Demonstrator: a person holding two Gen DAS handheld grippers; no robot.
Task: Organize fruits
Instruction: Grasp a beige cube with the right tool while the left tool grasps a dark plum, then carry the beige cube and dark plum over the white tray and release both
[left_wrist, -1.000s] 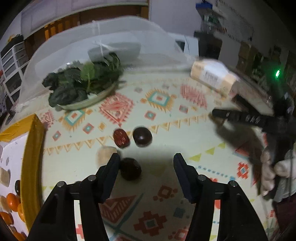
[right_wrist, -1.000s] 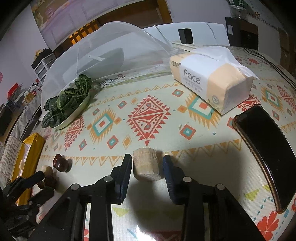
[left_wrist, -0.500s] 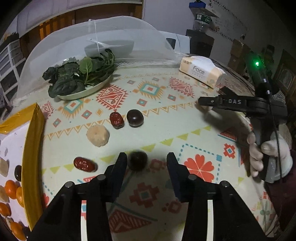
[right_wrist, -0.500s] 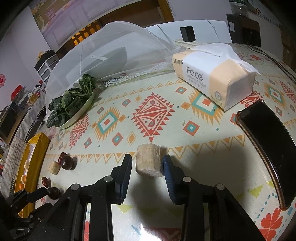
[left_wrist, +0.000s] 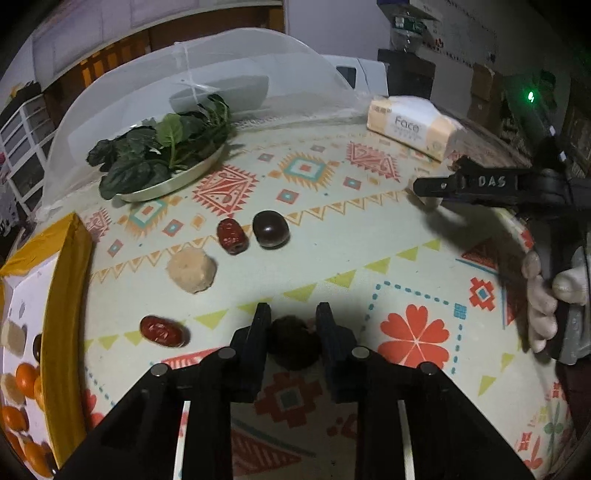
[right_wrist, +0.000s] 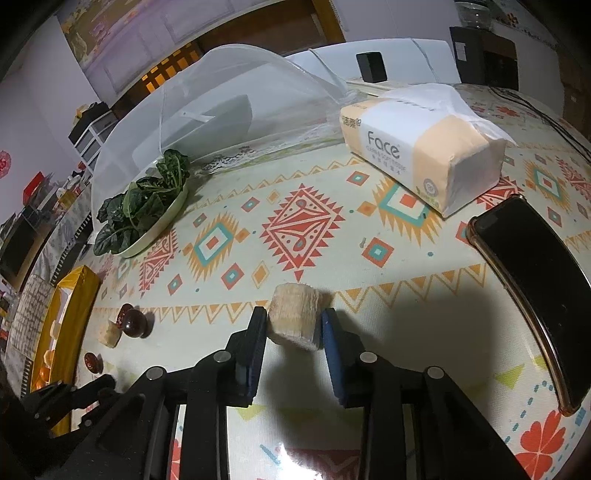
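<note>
- Left wrist view: the left gripper (left_wrist: 291, 326) points down at the patterned tablecloth (left_wrist: 369, 229); its jaws are closing on a dark round fruit (left_wrist: 293, 341) that sits between the fingers, both pads at its sides.
- Beyond it lie a red date (left_wrist: 162, 331) to the left, a pale chunk (left_wrist: 190, 270), a second date (left_wrist: 231, 236) and a dark plum (left_wrist: 270, 229) just beside that date.
- At the left edge stands a yellow-rimmed box (left_wrist: 64, 295) with oranges (left_wrist: 26, 380) inside.
- Right wrist view: the right gripper (right_wrist: 293, 325) has its jaws closing on a cut beige chunk (right_wrist: 293, 319); the pads meet both its sides, and it rests on the cloth.
- Near the far edge: a plate of greens (right_wrist: 142, 218) under a mesh cover (right_wrist: 229, 96), and a tissue pack (right_wrist: 421, 146).
- A dark phone (right_wrist: 532, 273) lies to the right, well apart from the chunk.
- A gloved hand (left_wrist: 546, 295) holds the right gripper's handle.
</note>
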